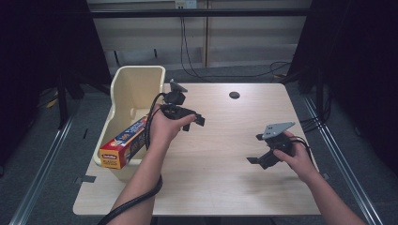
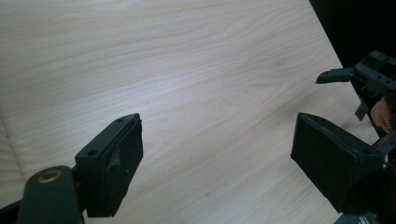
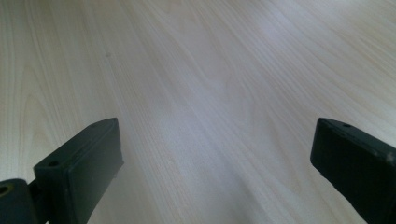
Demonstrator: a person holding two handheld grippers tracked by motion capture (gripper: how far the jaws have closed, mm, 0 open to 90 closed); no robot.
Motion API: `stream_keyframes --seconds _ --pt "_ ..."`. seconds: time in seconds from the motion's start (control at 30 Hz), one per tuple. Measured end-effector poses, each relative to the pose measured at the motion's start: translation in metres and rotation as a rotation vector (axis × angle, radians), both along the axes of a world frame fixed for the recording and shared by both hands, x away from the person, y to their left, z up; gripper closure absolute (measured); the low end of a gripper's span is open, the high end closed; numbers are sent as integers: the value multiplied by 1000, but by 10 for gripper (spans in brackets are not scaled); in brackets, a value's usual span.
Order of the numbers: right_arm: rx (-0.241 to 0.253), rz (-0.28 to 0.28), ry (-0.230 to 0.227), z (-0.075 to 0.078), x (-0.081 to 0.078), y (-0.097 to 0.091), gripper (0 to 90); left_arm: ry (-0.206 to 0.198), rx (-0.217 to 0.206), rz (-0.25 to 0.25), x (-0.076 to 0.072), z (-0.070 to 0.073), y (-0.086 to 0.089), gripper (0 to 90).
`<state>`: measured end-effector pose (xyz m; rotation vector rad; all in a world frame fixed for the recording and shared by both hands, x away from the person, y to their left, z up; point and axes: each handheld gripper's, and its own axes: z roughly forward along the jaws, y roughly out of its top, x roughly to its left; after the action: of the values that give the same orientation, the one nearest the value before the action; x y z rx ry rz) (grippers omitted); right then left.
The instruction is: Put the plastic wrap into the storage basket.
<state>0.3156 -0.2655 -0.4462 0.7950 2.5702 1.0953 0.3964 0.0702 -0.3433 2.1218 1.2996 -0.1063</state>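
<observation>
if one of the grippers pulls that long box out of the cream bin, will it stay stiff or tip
The long box looks like printed cardboard with crisp edges, so probably stiff and fairly light. It lies slanted in the cream bin, one end sticking over the rim, so a grip at one end would likely let it swing or tip. Its glossy print may be a bit slippery.

Cream bin (image 1: 136, 86), orange-and-blue box (image 1: 123, 144), pale wood-grain table (image 1: 225, 140), black claws.

In the left gripper view we look along our left gripper (image 2: 217, 154), whose two black jaws stand wide apart with nothing between them, over the pale wooden table (image 2: 187, 70). At the right edge we see the right gripper (image 2: 362, 77), seemingly open, with a fingertip (image 2: 382, 113) on it.
</observation>
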Motion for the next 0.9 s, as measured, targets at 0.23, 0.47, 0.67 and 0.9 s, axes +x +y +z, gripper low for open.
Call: stream_keyframes --seconds 0.23,0.47,0.67,0.9 --pt "0 4 2 0 0 0 20 0 9 -27 -2 -8 -5 165" --pt "-4 -3 0 -2 0 0 20 -1 1 -28 -5 -17 -12 165" --pt "-6 -2 0 -2 0 -1 20 4 -2 -35 -7 -27 -14 165" --pt "-3 -1 5 -3 1 -1 20 15 -3 -42 -9 -38 -14 165"
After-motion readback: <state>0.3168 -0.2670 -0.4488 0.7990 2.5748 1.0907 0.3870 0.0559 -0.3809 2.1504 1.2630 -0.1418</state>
